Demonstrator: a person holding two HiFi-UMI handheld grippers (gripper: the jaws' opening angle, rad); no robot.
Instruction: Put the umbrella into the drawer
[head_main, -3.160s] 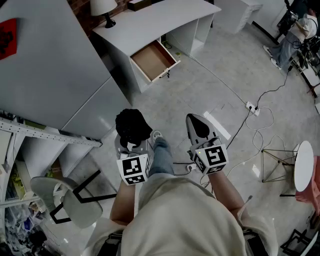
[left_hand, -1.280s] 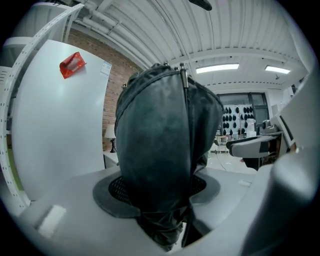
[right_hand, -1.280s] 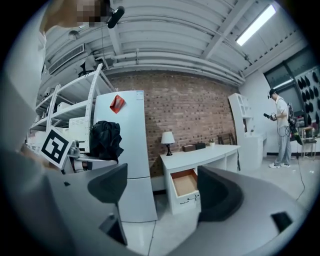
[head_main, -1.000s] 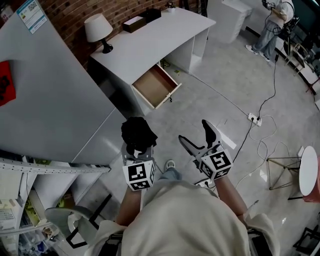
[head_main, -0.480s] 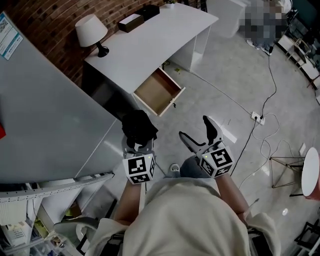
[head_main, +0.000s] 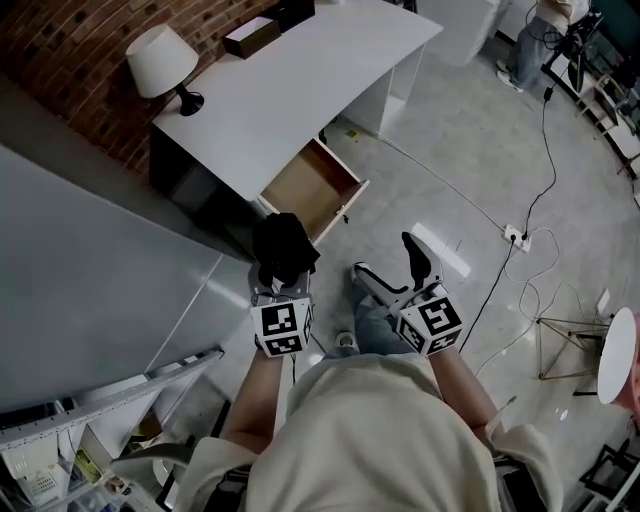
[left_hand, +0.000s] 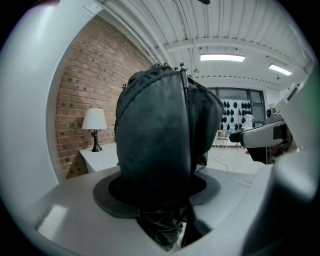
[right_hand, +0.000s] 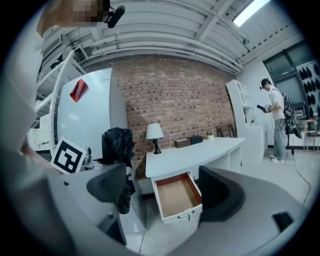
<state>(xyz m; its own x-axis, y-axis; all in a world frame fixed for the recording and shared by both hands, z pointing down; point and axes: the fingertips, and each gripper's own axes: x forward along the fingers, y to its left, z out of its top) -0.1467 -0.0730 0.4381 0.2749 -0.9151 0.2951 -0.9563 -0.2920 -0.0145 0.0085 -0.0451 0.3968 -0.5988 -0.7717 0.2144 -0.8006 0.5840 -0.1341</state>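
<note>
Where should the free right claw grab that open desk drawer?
Probably the small handle on the drawer front, coming straight at it from the floor side: the drawer juts from the desk, so its front faces the open right claw.

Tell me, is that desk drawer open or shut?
Open. The drawer is pulled well out from the white desk, and its bare brown inside shows in both the head view and the right gripper view.

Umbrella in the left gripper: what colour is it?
Black all over, with no pattern visible. The umbrella shows best in the left gripper view.
</note>
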